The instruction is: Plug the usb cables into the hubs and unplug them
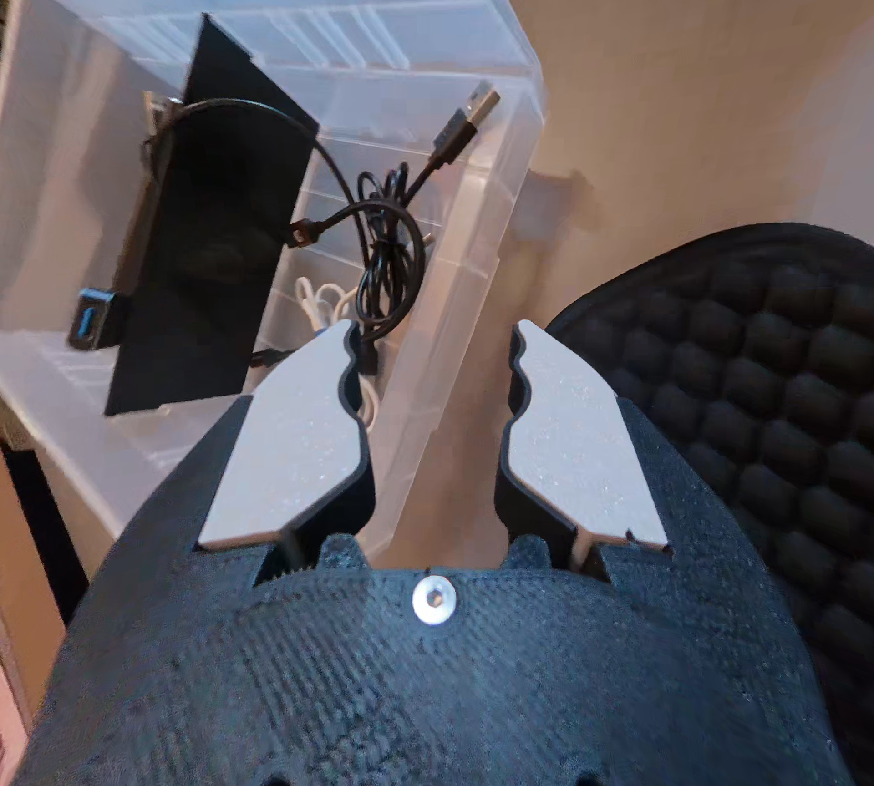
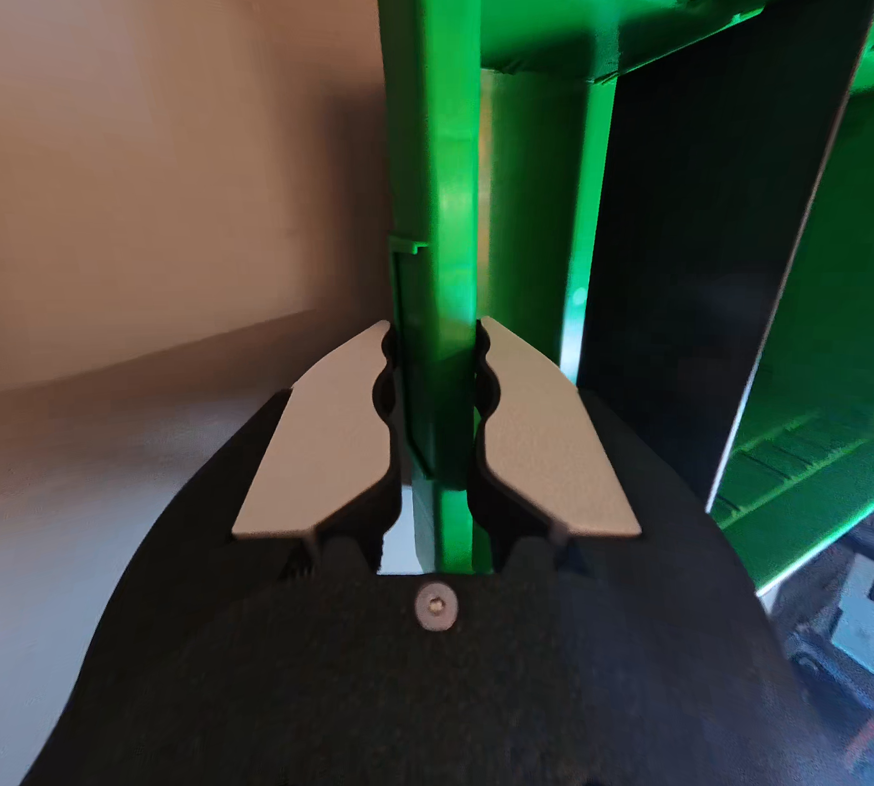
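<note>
1. My right gripper (image 2: 432, 328) is clamped on the green plastic bin wall (image 2: 432, 196).
2. My left gripper (image 1: 432, 328) is spread wide, holding nothing.
3. The black USB cable with a silver plug (image 1: 475, 108) sits in the clear plastic box (image 1: 496, 243), beside the black hub panel (image 1: 208, 243).
4. Nothing's plugged yet, I reckon; next I grab that plug.

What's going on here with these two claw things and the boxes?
A person is working two hand-held grippers. The right gripper is clamped on the rim of a green bin. The left gripper is open and empty, in front of a clear box that holds a black panel, a coiled black cable with its USB plug free, and a white cable. Nothing is being plugged in right now.
</note>
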`<move>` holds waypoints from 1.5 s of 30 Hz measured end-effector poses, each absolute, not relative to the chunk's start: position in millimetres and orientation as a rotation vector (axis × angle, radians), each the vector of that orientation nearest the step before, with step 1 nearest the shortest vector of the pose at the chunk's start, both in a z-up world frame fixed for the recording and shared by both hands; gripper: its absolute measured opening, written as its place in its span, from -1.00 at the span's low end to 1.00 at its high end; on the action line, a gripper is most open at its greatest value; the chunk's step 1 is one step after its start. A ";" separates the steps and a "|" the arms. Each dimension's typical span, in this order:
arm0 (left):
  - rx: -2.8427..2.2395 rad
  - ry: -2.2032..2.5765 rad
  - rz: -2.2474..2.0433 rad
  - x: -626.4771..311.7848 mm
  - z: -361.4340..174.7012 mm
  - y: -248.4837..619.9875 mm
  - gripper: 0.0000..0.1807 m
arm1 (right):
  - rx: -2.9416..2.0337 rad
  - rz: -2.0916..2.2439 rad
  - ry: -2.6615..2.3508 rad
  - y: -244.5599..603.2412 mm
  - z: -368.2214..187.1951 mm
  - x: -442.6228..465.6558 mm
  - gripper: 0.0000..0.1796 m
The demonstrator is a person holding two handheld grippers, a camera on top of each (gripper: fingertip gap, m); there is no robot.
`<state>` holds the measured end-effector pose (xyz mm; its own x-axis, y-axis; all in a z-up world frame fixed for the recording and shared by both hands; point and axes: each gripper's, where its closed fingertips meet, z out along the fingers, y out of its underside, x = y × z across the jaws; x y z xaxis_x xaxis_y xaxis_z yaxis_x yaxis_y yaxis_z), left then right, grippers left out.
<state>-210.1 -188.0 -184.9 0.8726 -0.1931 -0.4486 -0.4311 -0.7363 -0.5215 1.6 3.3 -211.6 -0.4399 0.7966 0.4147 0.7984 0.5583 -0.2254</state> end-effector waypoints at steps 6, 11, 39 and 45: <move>-2.484 0.609 0.541 -212.4 -208.8 -169.1 -0.58 | -1.337 -0.104 -2.255 53.5 -215.6 97.9 -0.68; -2.506 0.682 0.565 -202.4 -210.5 -152.0 -0.65 | -1.385 -0.148 -2.187 98.4 -214.8 131.1 -0.67; -2.105 0.137 0.497 -254.1 -76.0 -101.1 -0.64 | -1.367 0.818 -1.270 110.2 -119.9 96.6 -0.61; -2.287 0.140 0.661 -329.4 -79.6 -95.8 -0.61 | -1.348 0.781 -1.300 105.6 -129.0 101.9 -0.64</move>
<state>-329.4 -95.8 -79.6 0.8614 0.0928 -0.4994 -0.2879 -0.7209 -0.6305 101.9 105.6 -129.0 0.1941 0.9592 0.2057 0.2693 0.1496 -0.9514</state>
